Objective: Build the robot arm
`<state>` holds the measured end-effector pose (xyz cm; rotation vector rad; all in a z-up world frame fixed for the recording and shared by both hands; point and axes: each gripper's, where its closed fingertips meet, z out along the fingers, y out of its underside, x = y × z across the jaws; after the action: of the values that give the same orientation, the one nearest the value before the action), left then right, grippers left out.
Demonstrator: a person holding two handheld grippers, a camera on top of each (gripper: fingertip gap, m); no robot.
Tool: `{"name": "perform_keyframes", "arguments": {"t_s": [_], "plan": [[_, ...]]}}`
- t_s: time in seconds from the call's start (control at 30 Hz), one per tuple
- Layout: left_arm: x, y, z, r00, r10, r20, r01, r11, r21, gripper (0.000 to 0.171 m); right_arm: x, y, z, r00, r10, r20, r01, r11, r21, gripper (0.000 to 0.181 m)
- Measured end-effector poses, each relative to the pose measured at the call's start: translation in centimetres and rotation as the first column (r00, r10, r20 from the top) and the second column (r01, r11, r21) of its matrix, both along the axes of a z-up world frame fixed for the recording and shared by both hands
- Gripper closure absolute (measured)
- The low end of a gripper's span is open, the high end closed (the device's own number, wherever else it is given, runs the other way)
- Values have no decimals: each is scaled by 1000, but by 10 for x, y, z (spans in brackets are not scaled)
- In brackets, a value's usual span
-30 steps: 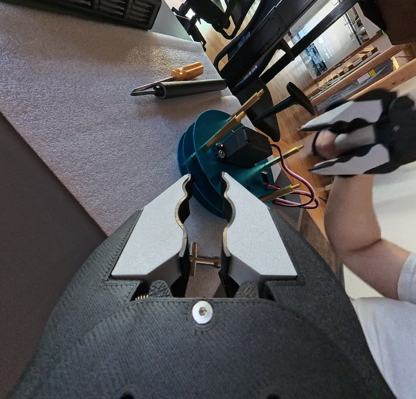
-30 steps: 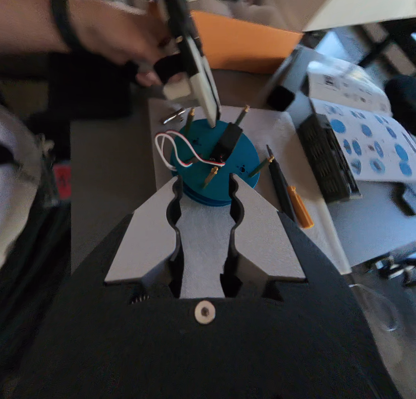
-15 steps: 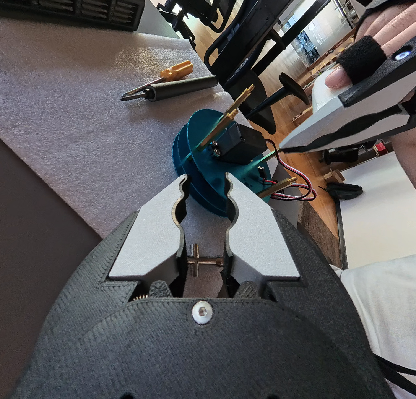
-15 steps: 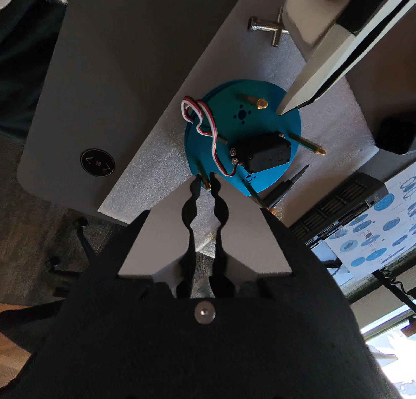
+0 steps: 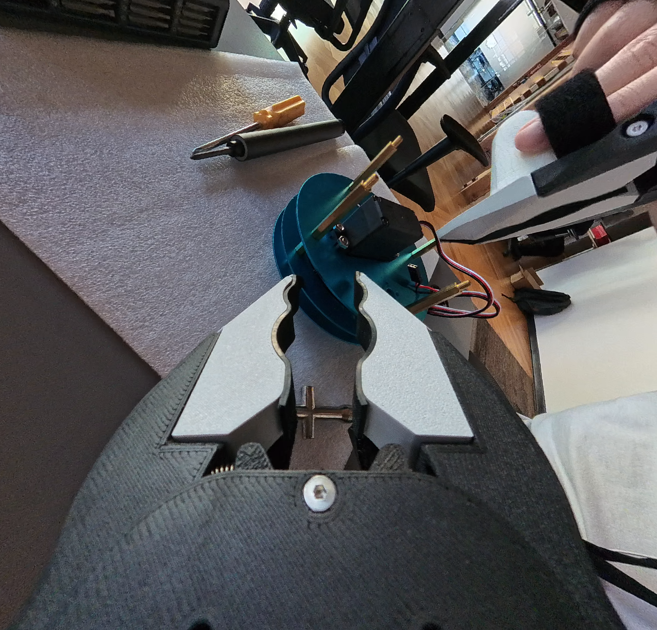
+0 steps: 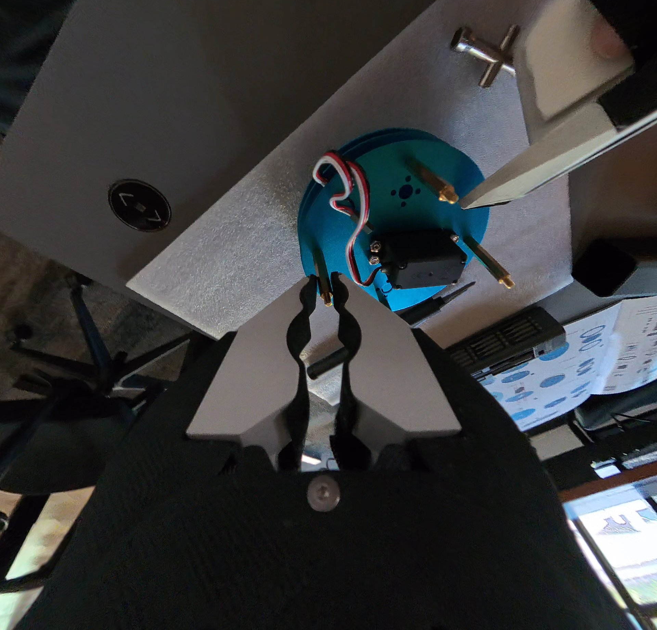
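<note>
Blue disc assembly (image 6: 423, 172) with a black servo (image 6: 419, 259) lay on white foam (image 5: 117, 200) on the desk. Right hand-held gripper (image 6: 324, 279) was nearly closed around one brass standoff (image 6: 322, 275); actual contact could not be determined. Left hand-held gripper (image 5: 324, 280) stood open and empty just beside the disc edge, above a metal cross wrench (image 5: 313, 415).

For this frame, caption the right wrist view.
Right tongs nearly closed around a brass standoff on the blue servo plate.
</note>
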<state>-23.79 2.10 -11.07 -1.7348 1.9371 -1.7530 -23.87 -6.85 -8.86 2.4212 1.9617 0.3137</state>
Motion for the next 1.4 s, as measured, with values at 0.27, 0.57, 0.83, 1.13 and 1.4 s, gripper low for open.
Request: {"name": "perform_keyframes", "arguments": {"t_s": [0.27, 0.57, 0.83, 1.13, 1.4], "plan": [[0, -1, 2, 1000, -1, 4, 1, 1000, -10, 143, 1, -3, -2, 998, 1, 59, 2, 998, -58, 175], [1, 0, 0, 1000, 3, 0, -3, 1000, -2, 142, 0, -2, -1, 858, -512, -46, 501, 853, -144, 176], [-2, -1, 1, 1000, 6, -1, -6, 1000, -11, 141, 5, 9, 17, 664, -560, -496, 679, 729, 86, 148], [-1, -1, 2, 1000, 11, -5, -11, 1000, -21, 139, -2, 3, -12, 238, -382, -893, 900, 433, 55, 158], [0, 1, -1, 1000, 22, -7, -22, 1000, 2, 147, 0, 7, -15, 160, -324, -932, 937, 347, 39, 176]]}}
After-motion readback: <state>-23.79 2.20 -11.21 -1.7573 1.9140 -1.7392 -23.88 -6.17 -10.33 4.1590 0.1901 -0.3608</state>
